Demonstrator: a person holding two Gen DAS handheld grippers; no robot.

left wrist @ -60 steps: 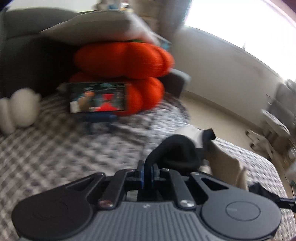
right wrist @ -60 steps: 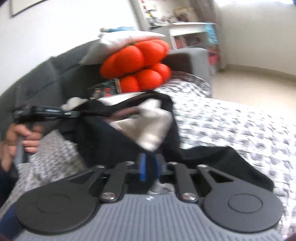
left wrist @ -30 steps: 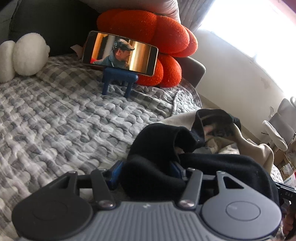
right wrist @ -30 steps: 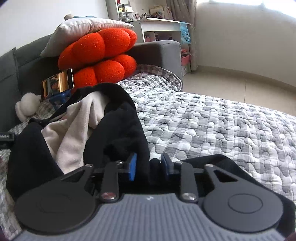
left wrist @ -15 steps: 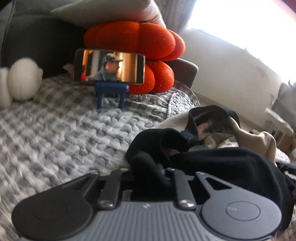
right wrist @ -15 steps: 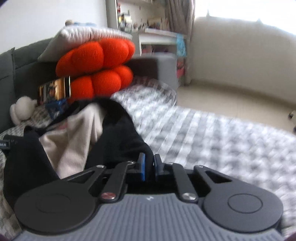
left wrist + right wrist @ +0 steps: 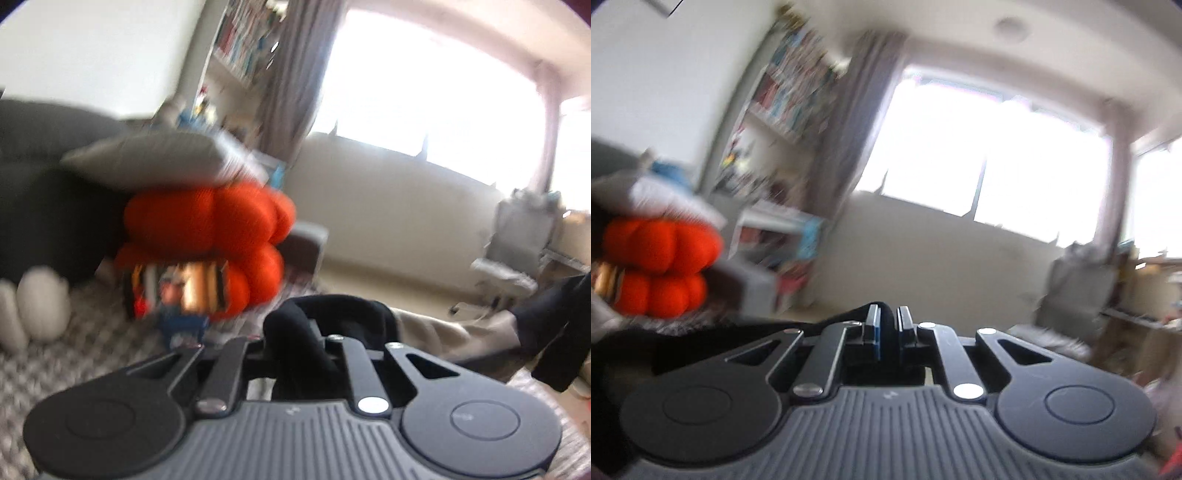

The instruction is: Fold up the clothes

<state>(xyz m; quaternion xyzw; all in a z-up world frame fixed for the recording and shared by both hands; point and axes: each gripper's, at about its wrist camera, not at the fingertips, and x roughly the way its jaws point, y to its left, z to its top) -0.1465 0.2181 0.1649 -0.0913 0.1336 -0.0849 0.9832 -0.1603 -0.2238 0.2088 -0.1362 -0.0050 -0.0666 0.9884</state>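
Both hand-held grippers, left [image 7: 295, 343] and right [image 7: 888, 325], are pinching the black garment [image 7: 332, 314], raised above the bed [image 7: 92, 350] with its pale lining bunched, not folded

Grey checked bed [image 7: 85, 354] spreads ahead-left of the left gripper [image 7: 295, 341], carrying blurred orange cushions [image 7: 207, 225], white plush [image 7: 40, 310] and a propped phone [image 7: 177, 288].

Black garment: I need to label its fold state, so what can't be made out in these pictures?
- Black garment: left wrist view, the left gripper body hides its hang.
- Right wrist view: right gripper covers it; strip runs off-frame.
- Phone screen: motion-blurred.
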